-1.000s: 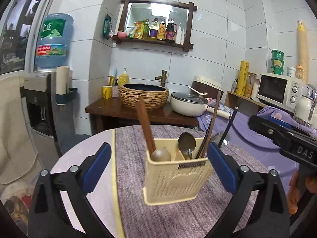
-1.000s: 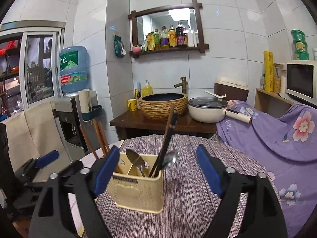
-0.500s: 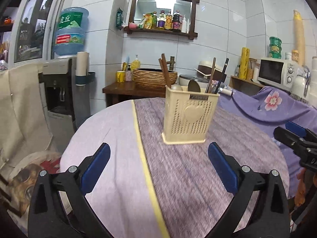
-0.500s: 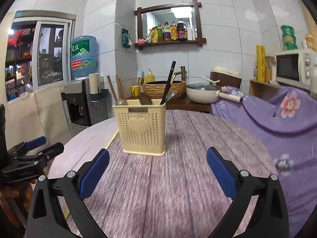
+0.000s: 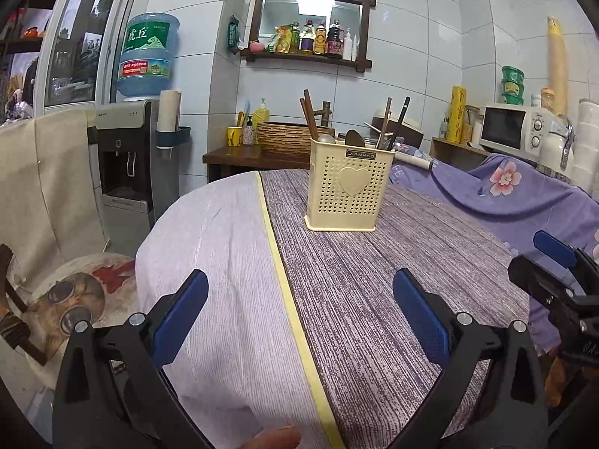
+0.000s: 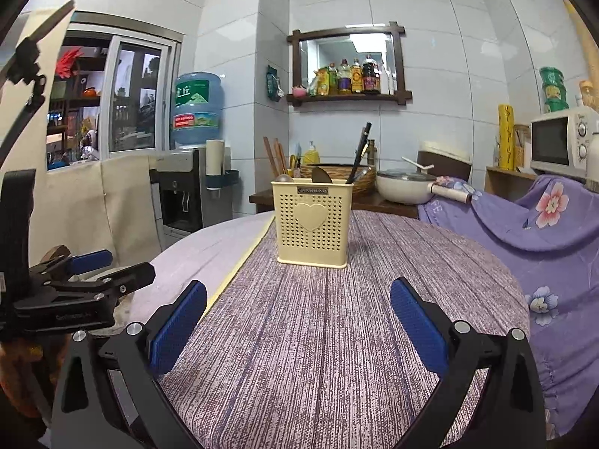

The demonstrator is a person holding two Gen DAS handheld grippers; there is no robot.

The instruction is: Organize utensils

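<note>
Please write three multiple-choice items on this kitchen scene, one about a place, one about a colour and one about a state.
1. Where does the utensil holder stand?
A. on the purple runner of the round table
B. on the microwave
C. on the floor

2. What colour is the holder?
A. red
B. pale yellow
C. black

3. How do the right tongs stand?
A. shut on a spoon
B. shut on the holder
C. open, with nothing between them

Answers: 1 A, its base rests on the striped runner, right of the yellow edge strip. 2 B, its perforated walls and raised heart are cream yellow. 3 C, the blue pads stand wide apart over bare cloth, and the jaws have just been opening.
</note>
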